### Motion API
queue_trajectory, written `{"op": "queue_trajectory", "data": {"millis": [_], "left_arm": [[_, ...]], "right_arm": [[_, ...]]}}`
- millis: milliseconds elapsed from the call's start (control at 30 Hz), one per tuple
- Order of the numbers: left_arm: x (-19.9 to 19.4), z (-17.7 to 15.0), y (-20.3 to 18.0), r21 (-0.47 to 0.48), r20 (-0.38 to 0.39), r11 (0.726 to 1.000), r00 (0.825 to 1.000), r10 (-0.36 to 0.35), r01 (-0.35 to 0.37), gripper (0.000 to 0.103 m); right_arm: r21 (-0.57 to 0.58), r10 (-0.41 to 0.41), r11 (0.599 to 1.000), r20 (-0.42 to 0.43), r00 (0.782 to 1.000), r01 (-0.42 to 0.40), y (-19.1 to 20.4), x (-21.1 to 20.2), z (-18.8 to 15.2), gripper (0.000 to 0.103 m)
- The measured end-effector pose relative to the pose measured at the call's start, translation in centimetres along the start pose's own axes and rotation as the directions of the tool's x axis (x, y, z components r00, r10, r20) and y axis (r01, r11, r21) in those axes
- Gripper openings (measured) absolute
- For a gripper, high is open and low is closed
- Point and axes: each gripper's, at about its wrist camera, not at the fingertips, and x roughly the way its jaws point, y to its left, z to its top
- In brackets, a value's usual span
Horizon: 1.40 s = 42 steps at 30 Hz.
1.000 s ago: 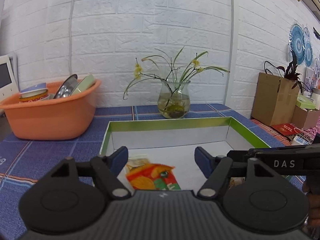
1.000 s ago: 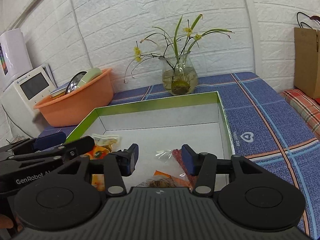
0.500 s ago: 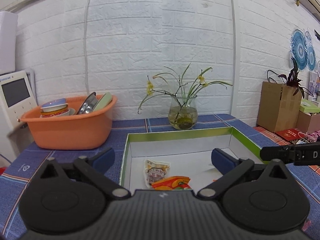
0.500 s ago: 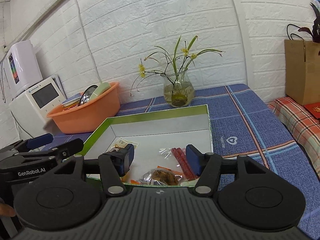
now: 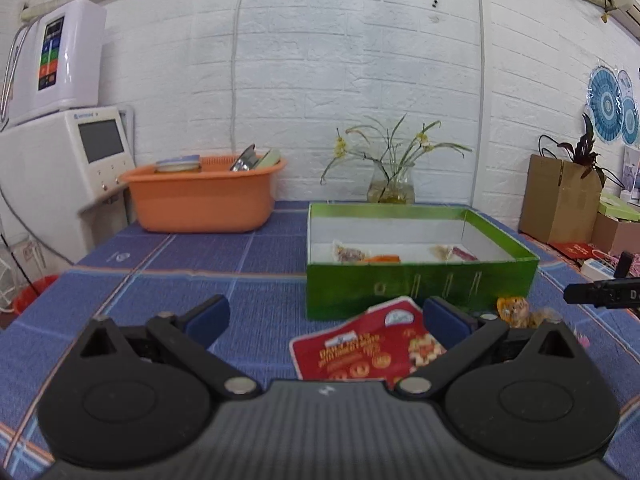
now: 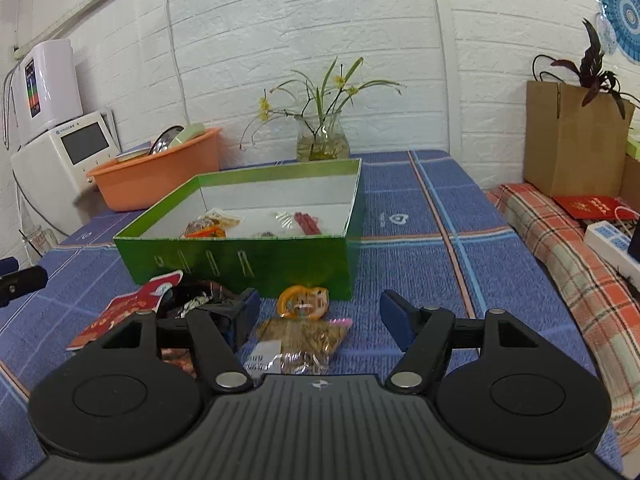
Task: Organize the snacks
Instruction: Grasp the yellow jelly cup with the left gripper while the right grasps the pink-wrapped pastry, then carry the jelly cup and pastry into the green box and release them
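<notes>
Withdrawing from the box (image 5: 420, 280), both grippers, left (image 5: 326, 316) and right (image 6: 320, 314), now hang empty, jaws apart; red packet (image 5: 366, 350) and loose snacks (image 6: 304, 336) remain at six o'clock of it, unpacked

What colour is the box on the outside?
The box is shiny green outside, white inside; the right wrist view shows it best.

Green box (image 5: 420, 280), red snack packet (image 5: 368, 350), orange tub (image 5: 200, 200), blue checked tablecloth (image 5: 180, 256).
</notes>
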Motion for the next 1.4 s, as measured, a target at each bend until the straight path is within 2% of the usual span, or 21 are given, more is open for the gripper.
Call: {"op": "queue_trajectory", "data": {"millis": [100, 233, 367, 467, 633, 700, 733, 767, 800, 933, 1100, 1233, 1400], "left_arm": [[-0.6, -2.0, -0.3, 0.009, -0.077, 1.0, 0.997, 0.007, -0.006, 0.103], [-0.3, -3.8, -1.3, 0.051, -0.135, 0.998, 0.99, -0.027, 0.035, 0.103], [0.8, -4.9, -1.7, 0.027, -0.21, 0.991, 0.97, -0.12, 0.128, 0.102], [1.8, -5.7, -1.6, 0.003, -0.268, 0.99, 0.954, -0.137, 0.143, 0.097], [2.0, -6.1, -1.4, -0.007, -0.259, 0.991, 0.957, -0.133, 0.136, 0.091], [1.8, -6.1, -1.4, 0.0, -0.248, 0.991, 0.96, -0.13, 0.135, 0.064], [1.7, -6.1, -1.4, 0.005, -0.242, 0.99, 0.961, -0.133, 0.139, 0.043], [1.5, -6.0, -1.5, 0.024, -0.241, 0.99, 0.962, -0.126, 0.136, 0.032], [1.4, -6.1, -1.6, 0.036, -0.241, 0.99, 0.962, -0.127, 0.139, 0.031], [0.6, -6.0, -1.5, 0.024, -0.253, 0.985, 0.954, -0.159, 0.17, 0.031], [-0.5, -5.8, -0.4, -0.044, -0.277, 0.983, 0.943, -0.185, 0.18, 0.031], [-1.5, -5.3, 0.7, -0.08, -0.261, 0.986, 0.952, -0.162, 0.146, 0.031], [-1.5, -3.3, 1.6, -0.105, -0.193, 0.989, 0.974, -0.121, 0.102, 0.031]], "right_arm": [[-0.022, 0.004, 1.0, -0.042, 0.999, -0.005, 0.7, 1.1, -0.8, 0.103], [-0.033, 0.009, 0.999, -0.086, 0.996, -0.012, 1.5, 2.3, -1.4, 0.103], [-0.046, -0.022, 0.999, -0.11, 0.994, 0.017, 1.9, 3.0, -1.8, 0.103], [-0.035, -0.024, 0.999, -0.12, 0.993, 0.02, 1.7, 3.3, -1.9, 0.103], [-0.017, -0.03, 0.999, -0.145, 0.989, 0.027, 1.9, 4.2, -1.8, 0.103], [-0.021, -0.033, 0.999, -0.174, 0.984, 0.03, 1.9, 4.9, -2.0, 0.103], [-0.039, -0.038, 0.999, -0.163, 0.986, 0.032, 2.0, 4.9, -2.2, 0.102], [-0.072, -0.05, 0.997, -0.16, 0.986, 0.039, 2.3, 5.0, -2.4, 0.1], [-0.102, -0.057, 0.994, -0.158, 0.986, 0.041, 2.6, 4.8, -2.5, 0.089], [-0.082, -0.044, 0.996, -0.163, 0.986, 0.031, 2.3, 3.7, -2.8, 0.089], [0.005, 0.0, 1.0, -0.143, 0.99, 0.001, 1.6, 1.6, -3.0, 0.089], [-0.01, 0.01, 1.0, -0.071, 0.997, -0.011, 2.5, -0.6, -2.9, 0.089], [-0.041, 0.081, 0.996, 0.019, 0.997, -0.08, 4.6, -2.8, -1.9, 0.089]]}}
